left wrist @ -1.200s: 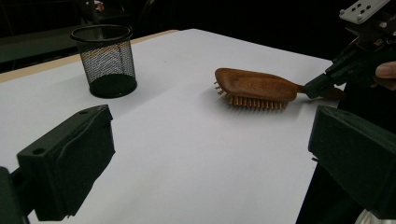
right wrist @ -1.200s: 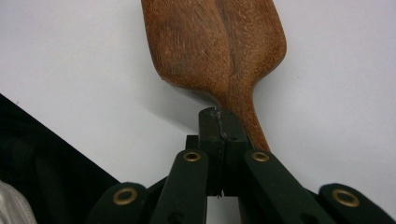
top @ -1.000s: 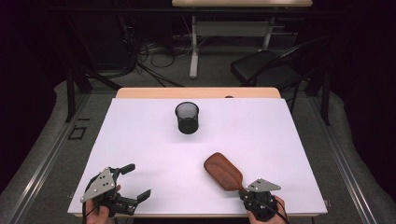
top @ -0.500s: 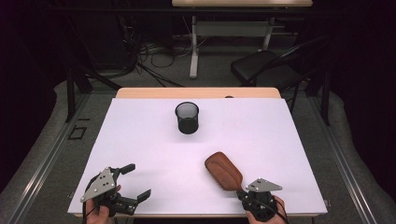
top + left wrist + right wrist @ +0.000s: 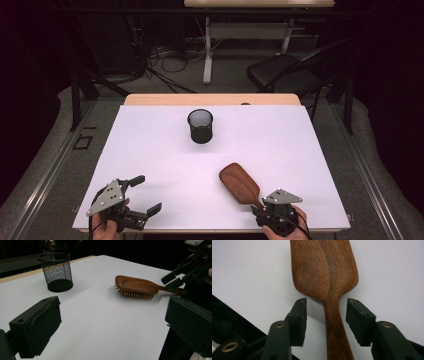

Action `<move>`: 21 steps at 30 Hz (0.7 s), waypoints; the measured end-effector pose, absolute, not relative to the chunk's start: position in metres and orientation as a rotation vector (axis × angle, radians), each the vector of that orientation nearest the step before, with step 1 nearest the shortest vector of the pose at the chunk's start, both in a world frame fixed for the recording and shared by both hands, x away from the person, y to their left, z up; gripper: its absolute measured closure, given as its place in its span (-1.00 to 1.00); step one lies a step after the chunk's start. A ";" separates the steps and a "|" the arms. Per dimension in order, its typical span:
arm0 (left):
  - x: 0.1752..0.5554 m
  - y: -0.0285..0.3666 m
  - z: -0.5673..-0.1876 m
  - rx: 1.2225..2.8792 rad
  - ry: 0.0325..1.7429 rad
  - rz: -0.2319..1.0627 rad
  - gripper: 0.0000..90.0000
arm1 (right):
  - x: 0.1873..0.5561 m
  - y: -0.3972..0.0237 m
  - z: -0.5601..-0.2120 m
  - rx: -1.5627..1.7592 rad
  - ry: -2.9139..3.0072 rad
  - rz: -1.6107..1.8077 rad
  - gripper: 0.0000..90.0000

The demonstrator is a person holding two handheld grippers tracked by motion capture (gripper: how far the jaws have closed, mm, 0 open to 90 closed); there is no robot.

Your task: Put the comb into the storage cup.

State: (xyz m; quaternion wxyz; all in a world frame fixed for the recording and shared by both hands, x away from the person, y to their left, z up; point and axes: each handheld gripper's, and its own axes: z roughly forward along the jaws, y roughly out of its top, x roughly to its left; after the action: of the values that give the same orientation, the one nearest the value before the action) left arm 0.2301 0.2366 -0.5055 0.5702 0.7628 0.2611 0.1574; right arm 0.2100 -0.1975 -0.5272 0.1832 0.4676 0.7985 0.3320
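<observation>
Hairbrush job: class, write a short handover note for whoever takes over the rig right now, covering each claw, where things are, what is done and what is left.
Right claw: jaws have just been opening; they stand apart on either side of the hairbrush handle, pads clear of the wood.
Left claw: open, holding nothing, at the near left of the table.
Hairbrush: lies bristles down at the near right, handle toward the right claw.
Mesh cup: upright, mid-table toward the far side, apart from the brush.
Done: brush set on the table and let go.
Left: probably draw the right claw back off the handle.
</observation>
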 end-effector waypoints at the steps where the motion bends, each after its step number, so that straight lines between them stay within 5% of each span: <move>1: 0.230 0.237 -0.506 1.791 0.613 0.369 -0.99 | 0.211 -0.198 -0.528 1.307 2.259 0.931 0.09; 21: 0.230 0.236 -0.506 1.795 0.622 0.372 -0.99 | 0.226 -0.194 -0.532 1.251 2.331 0.845 -0.06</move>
State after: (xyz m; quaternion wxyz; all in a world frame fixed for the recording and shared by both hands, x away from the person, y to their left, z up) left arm 0.2302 0.2359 -0.5063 0.5672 0.7638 0.2645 0.1581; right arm 0.2256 -0.1943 -0.5316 0.1813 0.4429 0.8255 0.2992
